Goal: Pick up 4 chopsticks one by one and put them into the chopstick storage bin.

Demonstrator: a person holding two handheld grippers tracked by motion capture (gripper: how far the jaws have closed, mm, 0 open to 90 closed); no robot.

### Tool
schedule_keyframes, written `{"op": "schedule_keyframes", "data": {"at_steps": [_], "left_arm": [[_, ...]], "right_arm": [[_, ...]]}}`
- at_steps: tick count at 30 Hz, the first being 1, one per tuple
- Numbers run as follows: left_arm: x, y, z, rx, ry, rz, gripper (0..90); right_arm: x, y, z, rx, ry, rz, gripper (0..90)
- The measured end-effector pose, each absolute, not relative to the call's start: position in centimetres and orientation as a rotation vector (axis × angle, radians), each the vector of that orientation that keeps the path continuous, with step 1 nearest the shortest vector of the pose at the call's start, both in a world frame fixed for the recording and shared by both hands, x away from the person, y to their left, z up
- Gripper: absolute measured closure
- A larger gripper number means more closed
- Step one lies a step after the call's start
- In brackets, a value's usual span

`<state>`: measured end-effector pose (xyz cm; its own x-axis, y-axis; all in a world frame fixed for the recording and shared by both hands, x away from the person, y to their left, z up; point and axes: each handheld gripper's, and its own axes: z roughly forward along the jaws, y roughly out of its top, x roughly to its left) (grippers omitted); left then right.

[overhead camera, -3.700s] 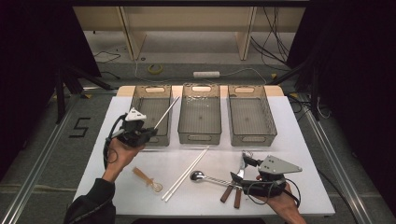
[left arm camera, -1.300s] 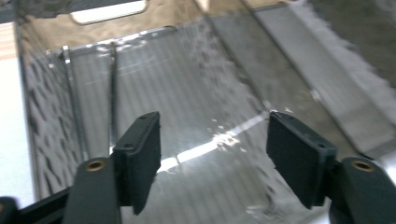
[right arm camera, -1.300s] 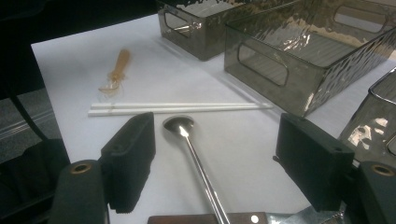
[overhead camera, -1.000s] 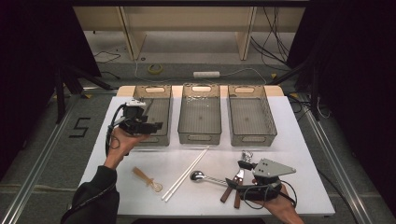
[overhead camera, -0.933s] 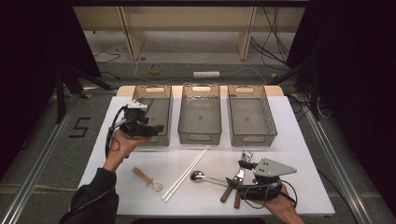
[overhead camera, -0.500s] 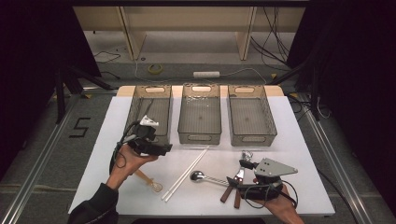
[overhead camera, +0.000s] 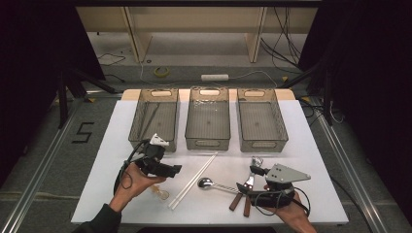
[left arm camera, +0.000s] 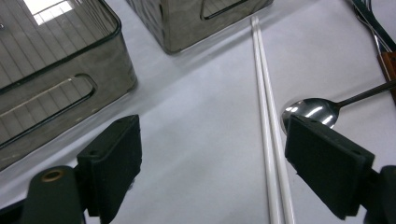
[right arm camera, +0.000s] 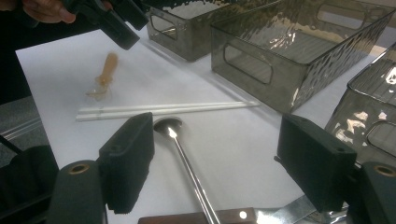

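Chopsticks [left arm camera: 267, 112] lie between wide-open left claw [left arm camera: 224, 154] jaws, nearer right jaw.

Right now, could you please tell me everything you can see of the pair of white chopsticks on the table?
The white chopsticks are two long, thin, smooth rods, plastic by the look, lying flat and side by side on the white table, touching or nearly so along their length. In the high view they run diagonally from just before the middle bin down toward the near edge. The metal spoon lies with its bowl close beside them, apart. No gripper touches them; the open left gripper hangs just above them.
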<state>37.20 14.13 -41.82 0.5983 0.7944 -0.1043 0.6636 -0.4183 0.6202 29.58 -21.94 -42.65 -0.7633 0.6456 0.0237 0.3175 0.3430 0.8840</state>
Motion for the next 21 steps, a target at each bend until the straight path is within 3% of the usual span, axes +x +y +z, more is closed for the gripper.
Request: {"op": "schedule_keyframes", "data": {"at_steps": [12, 21], "left_arm": [[35.9, 12.8, -43.0, 2.295, 1.149, 0.23, 22.7], [35.0, 11.5, -44.2, 2.361, 1.121, 0.173, 37.5]], "right_arm": [[29.6, -21.8, -42.7, 0.852, 2.284, 1.381, 28.4], [29.6, -21.7, -42.8, 0.847, 2.288, 1.379, 28.4]]}}
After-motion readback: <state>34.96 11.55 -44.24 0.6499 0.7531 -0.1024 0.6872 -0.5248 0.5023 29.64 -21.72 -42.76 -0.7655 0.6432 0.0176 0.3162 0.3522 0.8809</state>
